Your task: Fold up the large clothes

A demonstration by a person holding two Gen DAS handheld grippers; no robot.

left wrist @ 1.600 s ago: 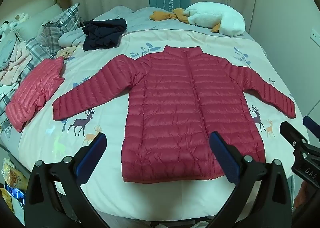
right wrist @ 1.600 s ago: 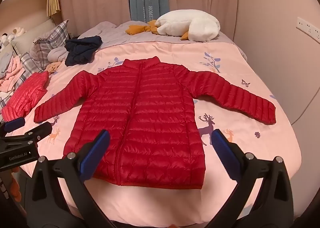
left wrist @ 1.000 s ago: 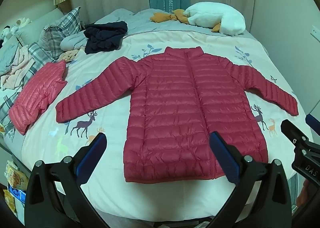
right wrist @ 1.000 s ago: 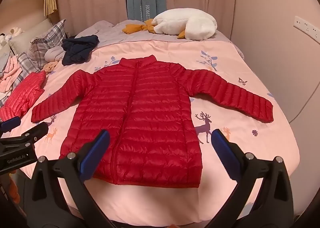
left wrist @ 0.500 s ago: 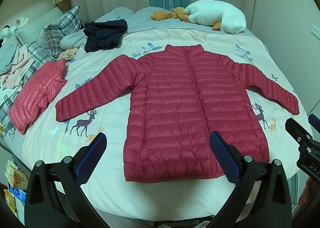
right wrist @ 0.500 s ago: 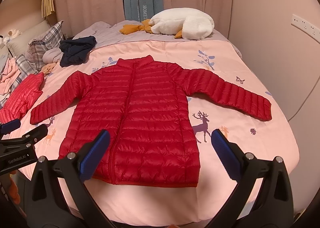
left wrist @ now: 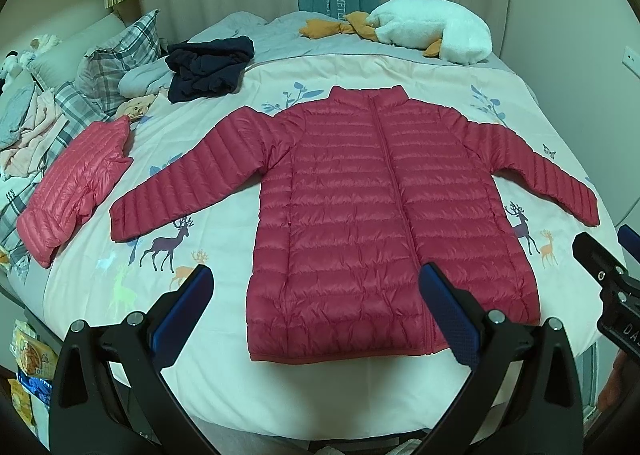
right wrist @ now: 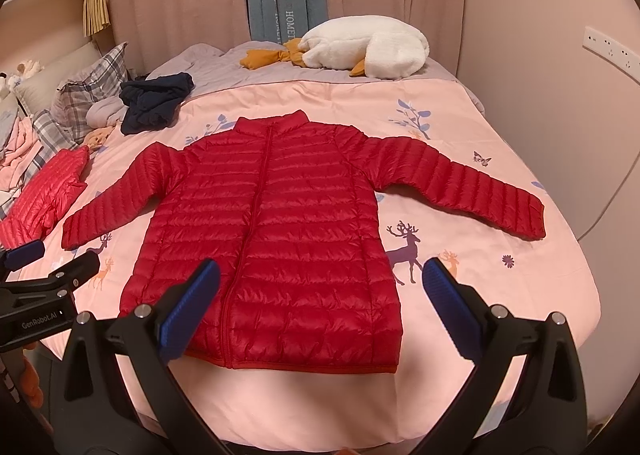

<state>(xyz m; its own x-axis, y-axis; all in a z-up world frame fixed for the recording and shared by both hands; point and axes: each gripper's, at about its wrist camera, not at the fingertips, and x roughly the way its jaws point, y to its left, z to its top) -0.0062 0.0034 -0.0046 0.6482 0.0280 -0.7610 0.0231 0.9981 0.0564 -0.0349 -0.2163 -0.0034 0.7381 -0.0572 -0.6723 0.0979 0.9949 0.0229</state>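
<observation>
Red down jacket (left wrist: pixel 376 215) lies flat on the bed (left wrist: pixel 224 367), front up, zipped, both sleeves spread out to the sides. Nothing folded yet, so judging by the layout the step in hand is the first sleeve fold.

Left gripper (left wrist: pixel 316 311) hovers over the near hem, jaws wide open, empty. Right gripper (right wrist: pixel 320 303) likewise, jaws wide open, holding nothing, above the hem and the bare quilt to its right. Neither touches fabric.

Doing it well, likely: pinch each cuff, not mid-sleeve, and carry it across the chest so the sleeve lies flat over the body. Left sleeve cuff (left wrist: pixel 120 227) sits well out to the left near the deer print; right sleeve cuff (right wrist: pixel 528 223) is far out toward the bed edge. Puffy fill probably springs back, so press the crease down after laying. Slippery shell may slide on the quilt; lift rather than drag.

Orientation: collar (left wrist: pixel 370 94) points away from the cameras toward the white plush goose (left wrist: pixel 432 35); hem nearest the grippers. Long axis of the body runs near-to-far along the zipper, sleeves angled outward and slightly down.

A pink folded jacket (left wrist: pixel 72 191) sits apart at left, and a dark garment (left wrist: pixel 208 67) further back.
</observation>
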